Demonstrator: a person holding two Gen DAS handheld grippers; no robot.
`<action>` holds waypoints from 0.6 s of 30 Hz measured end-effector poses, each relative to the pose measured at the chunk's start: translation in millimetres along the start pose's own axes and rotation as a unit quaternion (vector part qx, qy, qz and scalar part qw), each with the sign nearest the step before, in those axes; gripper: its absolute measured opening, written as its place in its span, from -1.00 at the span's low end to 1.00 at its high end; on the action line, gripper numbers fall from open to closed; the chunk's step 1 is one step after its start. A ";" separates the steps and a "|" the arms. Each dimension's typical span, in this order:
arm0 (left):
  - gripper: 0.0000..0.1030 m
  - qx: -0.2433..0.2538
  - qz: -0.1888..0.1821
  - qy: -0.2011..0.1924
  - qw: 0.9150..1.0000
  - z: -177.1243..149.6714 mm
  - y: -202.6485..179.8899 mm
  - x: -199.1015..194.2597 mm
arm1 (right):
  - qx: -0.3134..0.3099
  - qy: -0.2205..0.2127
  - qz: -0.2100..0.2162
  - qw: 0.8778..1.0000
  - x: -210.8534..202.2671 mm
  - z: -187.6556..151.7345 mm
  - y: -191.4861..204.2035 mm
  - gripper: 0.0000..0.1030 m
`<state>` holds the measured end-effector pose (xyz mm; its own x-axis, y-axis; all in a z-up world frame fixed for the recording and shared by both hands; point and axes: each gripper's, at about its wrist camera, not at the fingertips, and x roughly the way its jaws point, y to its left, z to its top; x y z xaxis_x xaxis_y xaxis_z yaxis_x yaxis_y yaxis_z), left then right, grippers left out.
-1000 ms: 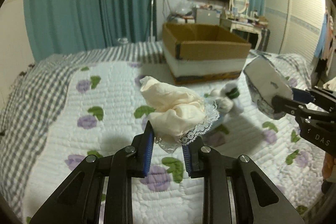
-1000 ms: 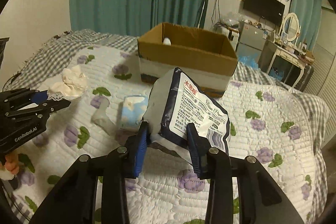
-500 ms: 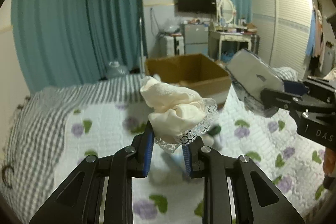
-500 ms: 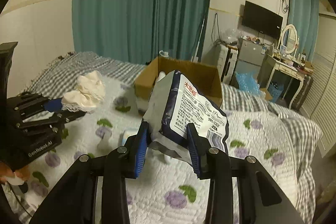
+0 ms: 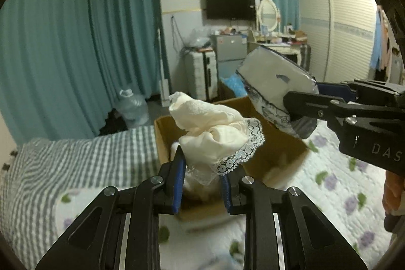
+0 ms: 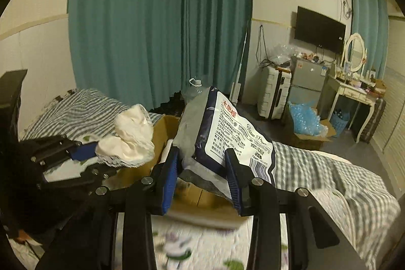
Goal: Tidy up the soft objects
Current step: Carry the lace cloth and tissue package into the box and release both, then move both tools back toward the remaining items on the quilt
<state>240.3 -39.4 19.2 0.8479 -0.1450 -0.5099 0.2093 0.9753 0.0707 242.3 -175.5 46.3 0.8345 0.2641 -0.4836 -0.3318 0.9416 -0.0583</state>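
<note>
My left gripper (image 5: 201,168) is shut on a cream cloth with lace trim (image 5: 215,138) and holds it above the open cardboard box (image 5: 162,138) on the bed. My right gripper (image 6: 203,168) is shut on a tissue paper pack (image 6: 227,133), also held over the cardboard box (image 6: 164,128). In the left wrist view the pack (image 5: 276,90) hangs at the right, above the box's far side. In the right wrist view the cloth (image 6: 131,138) and left gripper (image 6: 101,156) are at the left. White items lie inside the box, mostly hidden.
The bed has a quilted floral cover (image 5: 341,181) and a grey checked sheet (image 5: 76,163). Beyond the bed are teal curtains (image 5: 101,42), a water jug (image 5: 131,105), a white suitcase (image 6: 273,92), a small fridge (image 6: 306,82) and a dressing table (image 6: 354,87).
Both grippers have risen and moved forward, from low over the quilt to above the box, each keeping its load. The box is now directly below and close.
</note>
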 end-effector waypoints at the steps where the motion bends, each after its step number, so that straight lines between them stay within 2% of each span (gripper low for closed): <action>1: -0.48 -0.002 0.005 0.003 1.000 0.5 1.8 10.9 | 0.004 0.002 0.004 1.000 13.2 3.4 -4.4 -0.30; 8: -0.43 0.003 0.013 0.045 0.999 -5.6 6.0 74.6 | 0.028 0.015 0.027 0.999 84.5 0.2 -23.2 -0.24; 9: -0.29 0.006 0.016 0.053 0.998 -7.3 5.3 80.2 | 0.027 0.015 0.030 0.999 90.0 -2.5 -22.9 -0.16; 10: 0.07 0.005 0.019 0.054 0.998 -8.4 4.3 81.2 | 0.024 0.016 0.032 0.999 94.0 -4.7 -21.7 -0.07; 11: 0.30 0.004 0.025 0.050 0.998 -9.3 3.8 80.0 | 0.023 0.016 0.030 0.999 96.3 -6.6 -19.8 0.12; 12: 0.61 0.001 0.033 0.039 0.999 -9.3 3.3 75.4 | 0.023 0.015 0.025 0.999 96.4 -8.1 -18.2 0.21; 15: 0.67 -0.009 0.036 0.018 0.999 -5.4 4.4 54.9 | 0.027 0.002 0.019 0.999 84.6 -8.4 -17.9 0.28; 18: 0.67 -0.009 0.049 0.009 0.999 5.3 4.5 31.4 | 0.028 -0.014 -0.001 1.000 59.4 1.3 -18.6 0.44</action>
<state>270.5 -40.4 8.0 0.8545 -0.0461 -0.5175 0.1171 0.9875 0.1053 298.6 -177.0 19.8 0.8474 0.2673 -0.4588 -0.3060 0.9520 -0.0104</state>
